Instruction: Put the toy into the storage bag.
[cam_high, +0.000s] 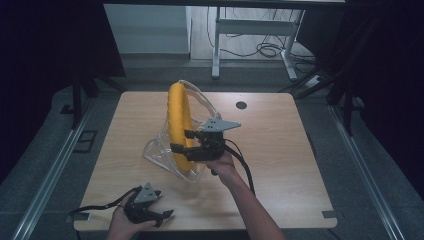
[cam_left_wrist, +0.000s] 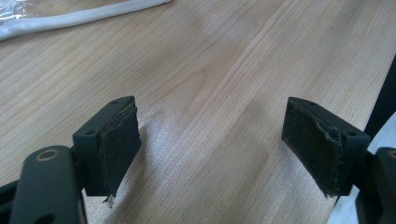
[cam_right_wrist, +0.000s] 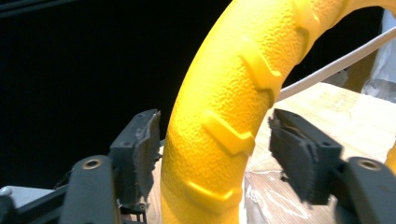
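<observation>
A yellow ring (cam_high: 179, 115) with raised treads stands upright near the middle of the wooden table (cam_high: 275, 150), partly inside a clear plastic bag (cam_high: 156, 150). My right gripper (cam_high: 184, 141) reaches in from the right and is shut on the ring's lower part. In the right gripper view both pads press the ring (cam_right_wrist: 224, 93) from either side, with the right gripper (cam_right_wrist: 215, 140) straddling it. My left gripper (cam_high: 165, 204) rests by the table's front left edge, open. Nothing but bare wood lies between the jaws of the left gripper (cam_left_wrist: 210, 140).
A white cord-like edge of the bag (cam_left_wrist: 70, 18) lies ahead of the left gripper. A round dark grommet (cam_high: 241, 105) sits at the table's far side. Beyond the table stand a white desk frame (cam_high: 252, 30) and floor cables (cam_high: 270, 50).
</observation>
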